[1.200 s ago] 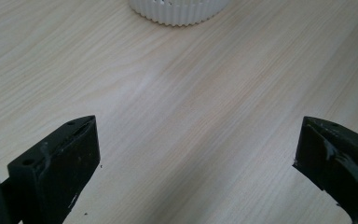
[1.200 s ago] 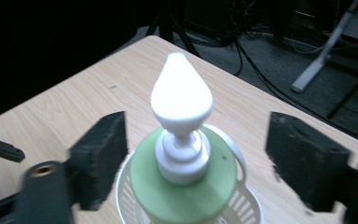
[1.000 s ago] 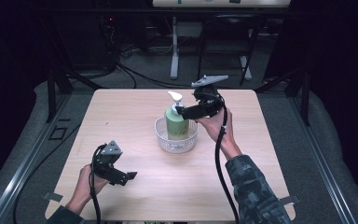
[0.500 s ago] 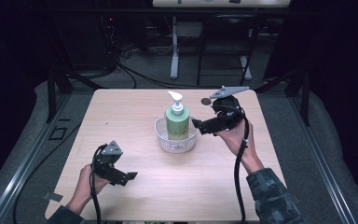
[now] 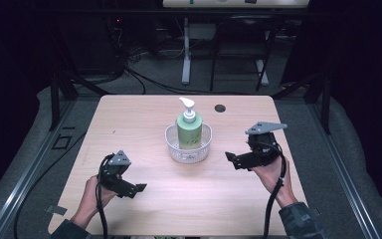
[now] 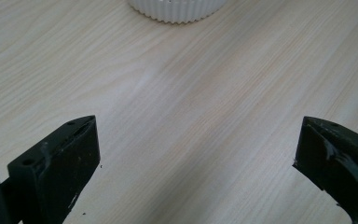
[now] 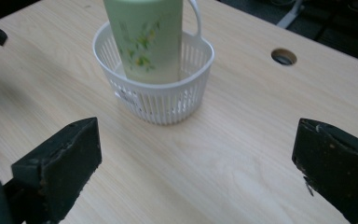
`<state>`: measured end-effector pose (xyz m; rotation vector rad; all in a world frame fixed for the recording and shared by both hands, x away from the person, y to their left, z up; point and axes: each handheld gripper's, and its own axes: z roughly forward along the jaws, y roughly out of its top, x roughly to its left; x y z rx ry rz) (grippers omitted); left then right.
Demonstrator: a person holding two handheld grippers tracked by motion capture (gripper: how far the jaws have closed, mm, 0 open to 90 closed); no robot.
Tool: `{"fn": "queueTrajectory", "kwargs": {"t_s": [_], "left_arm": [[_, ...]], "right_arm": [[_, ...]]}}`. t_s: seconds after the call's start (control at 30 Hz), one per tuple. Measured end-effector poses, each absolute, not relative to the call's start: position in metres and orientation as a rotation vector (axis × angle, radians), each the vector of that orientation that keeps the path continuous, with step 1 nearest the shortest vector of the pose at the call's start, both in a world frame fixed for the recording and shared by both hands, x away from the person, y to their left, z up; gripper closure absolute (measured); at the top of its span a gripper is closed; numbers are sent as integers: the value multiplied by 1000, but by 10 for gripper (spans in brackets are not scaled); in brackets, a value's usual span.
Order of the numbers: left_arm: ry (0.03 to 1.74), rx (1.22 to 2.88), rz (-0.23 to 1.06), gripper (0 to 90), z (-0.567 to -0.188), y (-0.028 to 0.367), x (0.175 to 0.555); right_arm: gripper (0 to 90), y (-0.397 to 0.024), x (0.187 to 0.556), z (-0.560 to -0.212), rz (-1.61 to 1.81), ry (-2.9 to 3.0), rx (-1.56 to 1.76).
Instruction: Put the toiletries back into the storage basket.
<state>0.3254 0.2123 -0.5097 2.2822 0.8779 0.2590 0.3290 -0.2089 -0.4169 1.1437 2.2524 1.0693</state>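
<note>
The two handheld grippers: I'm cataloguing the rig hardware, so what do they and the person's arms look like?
Both the left gripper and the right gripper are black, blocky bodies, each topped by a grey three-cornered plate. Each has two chunky black jaws with scuffed, angled tips. A black cable trails from each back toward the person. The right forearm wears a dark mottled sleeve, and a similar dark cuff shows at the left wrist.

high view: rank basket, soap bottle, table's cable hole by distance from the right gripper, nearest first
From the right gripper, jaws open and empty:
1. White basket, just to its left at table centre.
2. Green soap bottle, standing upright inside that basket.
3. Cable hole, near the table's far edge, behind the basket.
</note>
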Motion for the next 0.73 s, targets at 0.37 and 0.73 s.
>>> {"fn": "queueTrajectory", "kwargs": {"t_s": [0.37,0.73], "left_arm": [[880,2288,257,0,-511,211,326],[873,2287,260,0,-511,211,326]], "right_arm": [[23,-244,310,-473,1003,2228,1305],[10,-249,311,-487,966,2233,1363]]}}
